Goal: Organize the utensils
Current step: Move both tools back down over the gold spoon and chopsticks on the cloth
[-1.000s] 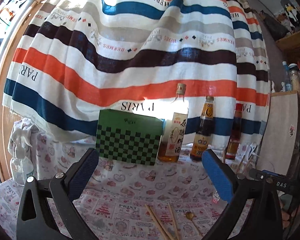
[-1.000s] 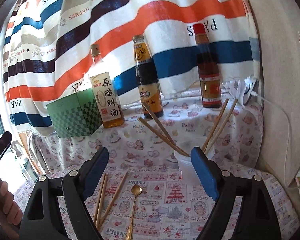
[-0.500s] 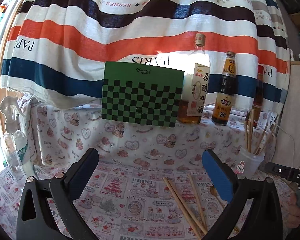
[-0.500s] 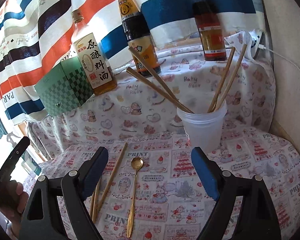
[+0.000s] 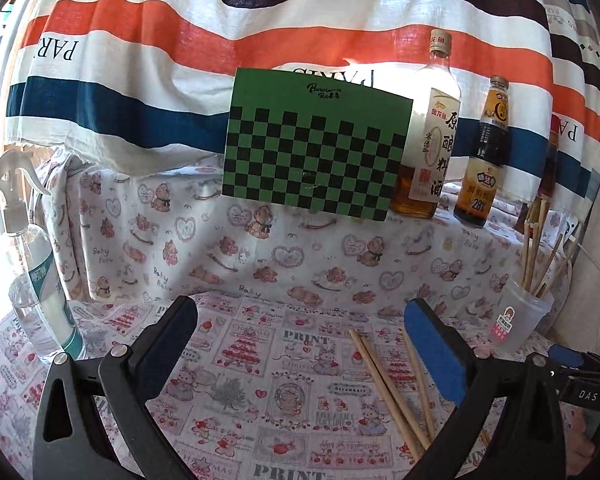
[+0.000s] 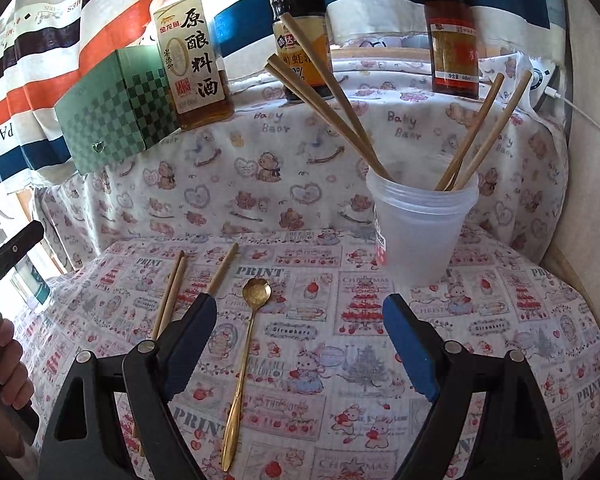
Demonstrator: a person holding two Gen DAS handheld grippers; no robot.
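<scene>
A translucent plastic cup (image 6: 418, 232) stands on the patterned tablecloth with several wooden chopsticks (image 6: 328, 92) leaning in it. A gold spoon (image 6: 242, 364) lies flat left of the cup, and three loose chopsticks (image 6: 170, 300) lie left of the spoon. My right gripper (image 6: 300, 344) is open and empty, low over the cloth, with the spoon between its fingers. In the left wrist view the loose chopsticks (image 5: 384, 380) lie by the right finger and the cup (image 5: 520, 316) stands at right. My left gripper (image 5: 300, 344) is open and empty.
A green checkered box (image 5: 316, 148), a rice wine bottle (image 5: 428, 132), an oyster sauce bottle (image 5: 486, 152) and a red-capped bottle (image 6: 452, 36) stand on the raised ledge behind. A spray bottle (image 5: 32, 260) stands at the left edge. A striped curtain (image 5: 180, 40) hangs behind.
Both grippers have tilted down and moved in toward the table. The cup, spoon and loose chopsticks now sit larger and closer. Both grippers stay open.
</scene>
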